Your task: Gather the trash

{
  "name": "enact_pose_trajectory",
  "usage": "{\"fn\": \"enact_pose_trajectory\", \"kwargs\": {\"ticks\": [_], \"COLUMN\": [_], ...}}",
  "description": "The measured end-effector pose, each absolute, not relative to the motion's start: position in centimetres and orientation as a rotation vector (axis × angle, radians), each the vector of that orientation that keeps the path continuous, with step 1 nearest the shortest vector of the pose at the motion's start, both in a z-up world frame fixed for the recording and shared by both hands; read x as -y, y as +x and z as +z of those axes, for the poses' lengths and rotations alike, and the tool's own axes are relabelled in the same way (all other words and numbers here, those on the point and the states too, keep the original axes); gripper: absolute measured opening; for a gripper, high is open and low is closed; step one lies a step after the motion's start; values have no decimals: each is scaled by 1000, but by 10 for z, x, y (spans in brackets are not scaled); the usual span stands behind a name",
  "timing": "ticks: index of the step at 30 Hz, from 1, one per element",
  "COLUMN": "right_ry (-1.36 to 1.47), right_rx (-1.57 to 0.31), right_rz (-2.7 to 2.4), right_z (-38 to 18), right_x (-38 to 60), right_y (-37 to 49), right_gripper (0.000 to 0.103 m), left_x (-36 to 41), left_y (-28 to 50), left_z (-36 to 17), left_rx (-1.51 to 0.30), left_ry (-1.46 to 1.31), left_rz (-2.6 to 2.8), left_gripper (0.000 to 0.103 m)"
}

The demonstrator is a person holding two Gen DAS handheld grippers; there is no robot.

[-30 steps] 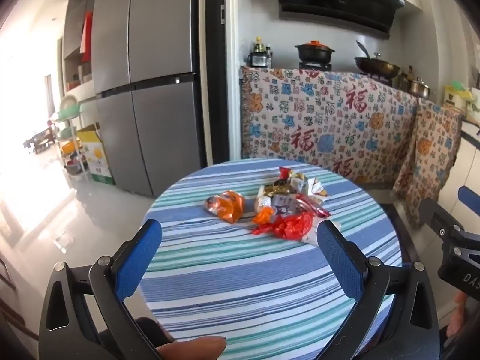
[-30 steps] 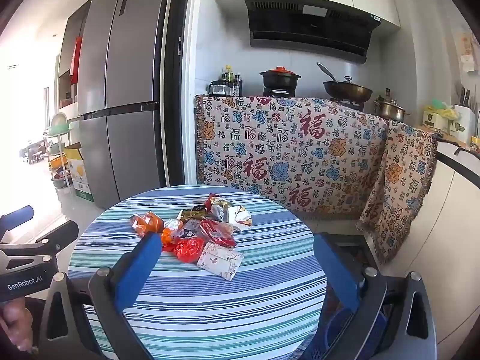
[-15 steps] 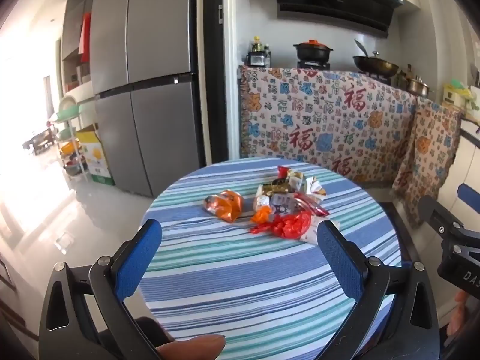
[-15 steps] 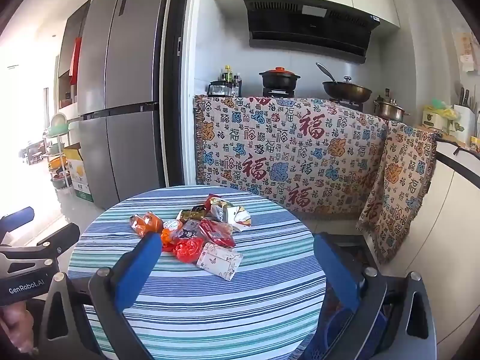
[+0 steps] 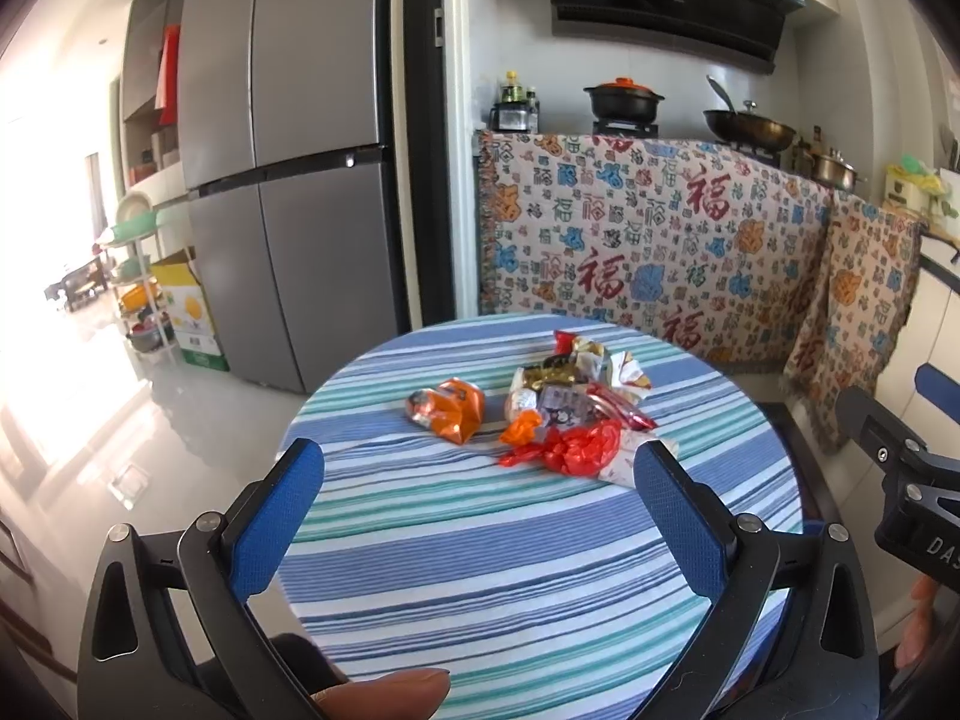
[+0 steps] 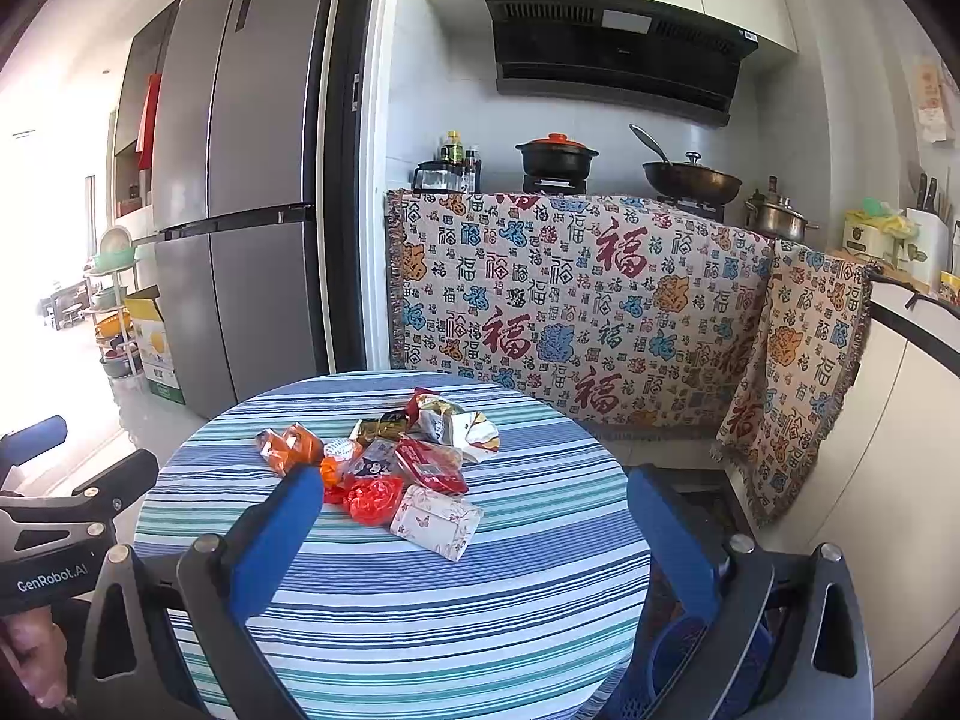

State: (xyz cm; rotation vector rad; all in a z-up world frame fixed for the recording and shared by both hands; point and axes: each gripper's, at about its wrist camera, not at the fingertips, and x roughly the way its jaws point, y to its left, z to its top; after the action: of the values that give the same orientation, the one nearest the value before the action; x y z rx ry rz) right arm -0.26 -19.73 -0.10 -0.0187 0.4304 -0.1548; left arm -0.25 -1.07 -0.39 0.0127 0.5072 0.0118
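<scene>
A pile of crumpled snack wrappers (image 5: 570, 402) lies on a round table with a blue and green striped cloth (image 5: 510, 552). An orange wrapper (image 5: 447, 408) lies apart at the pile's left, and a red wrapper (image 5: 579, 447) sits at its front. The pile also shows in the right wrist view (image 6: 396, 456), with a white butterfly-print packet (image 6: 435, 519) nearest. My left gripper (image 5: 477, 510) is open and empty, short of the pile. My right gripper (image 6: 474, 534) is open and empty, above the table's near side.
A grey fridge (image 5: 282, 180) stands behind the table at the left. A counter draped in a patterned cloth (image 6: 576, 312) carries pots and a wok behind the table. A blue basket (image 6: 690, 666) sits on the floor at the table's right. A cardboard box (image 5: 186, 312) stands by the fridge.
Both views have shifted only slightly. The wrappers lie as before and both grippers stay open.
</scene>
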Motion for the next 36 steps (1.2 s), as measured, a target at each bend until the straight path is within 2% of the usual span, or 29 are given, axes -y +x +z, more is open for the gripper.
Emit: {"fn": "enact_pose_trajectory", "kwargs": {"ticks": [36], "right_ry": [-19], "right_rx": [-431], "right_rz": [-159], "right_z": [-1], "right_x": [202], "right_y": [-4], "right_gripper": [103], "left_x": [12], "left_y": [-2], "left_z": [-4], "left_rx": [-508], "left_ry": [14], "left_rz": [13], "left_gripper": [103]}}
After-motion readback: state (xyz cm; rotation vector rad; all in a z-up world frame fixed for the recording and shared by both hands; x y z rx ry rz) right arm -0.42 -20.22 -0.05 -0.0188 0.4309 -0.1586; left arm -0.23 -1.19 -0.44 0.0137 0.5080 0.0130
